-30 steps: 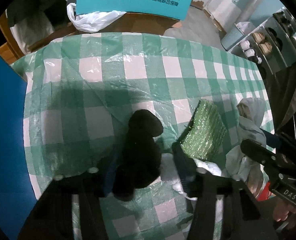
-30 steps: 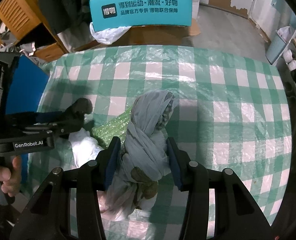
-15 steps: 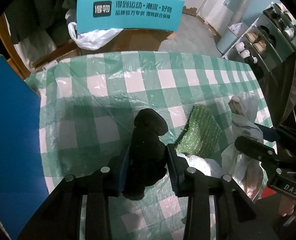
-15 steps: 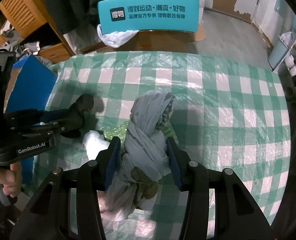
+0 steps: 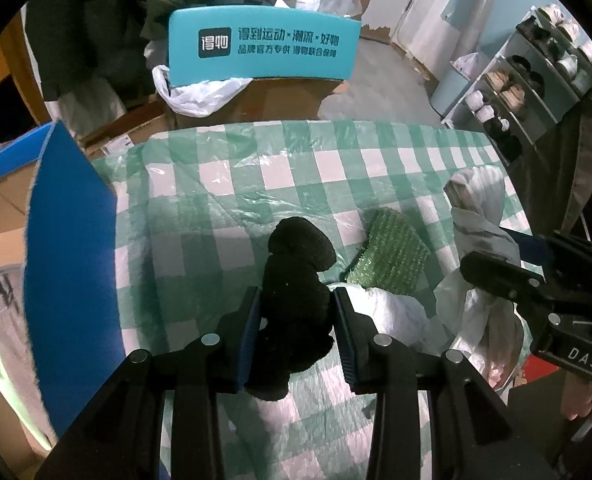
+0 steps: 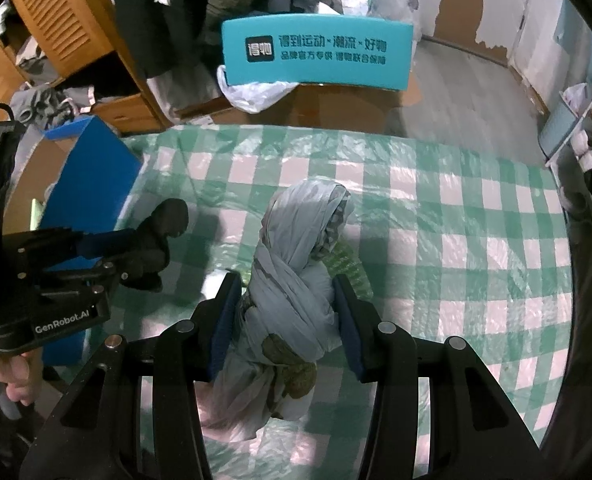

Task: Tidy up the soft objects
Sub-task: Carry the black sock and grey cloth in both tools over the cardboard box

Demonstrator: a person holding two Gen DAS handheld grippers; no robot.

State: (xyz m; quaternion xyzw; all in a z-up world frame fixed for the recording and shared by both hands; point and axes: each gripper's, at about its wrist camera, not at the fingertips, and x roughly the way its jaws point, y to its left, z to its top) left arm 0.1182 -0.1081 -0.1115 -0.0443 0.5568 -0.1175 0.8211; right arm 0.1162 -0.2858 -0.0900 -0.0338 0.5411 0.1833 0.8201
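While we are scanning the left wrist view, our left gripper (image 5: 296, 320) is clamping a black knitted bundle (image 5: 296, 280) over the checked tablecloth (image 5: 224, 200); jaws have just been closing on it. We are judging it light, squashy, best pinched mid-body. A green mesh pad (image 5: 392, 256) and white cloth (image 5: 388, 312) are lying just beside. In the right wrist view, our right gripper (image 6: 286, 320) is gripping a knotted grey cloth (image 6: 296, 280), limp, best held at the knot.
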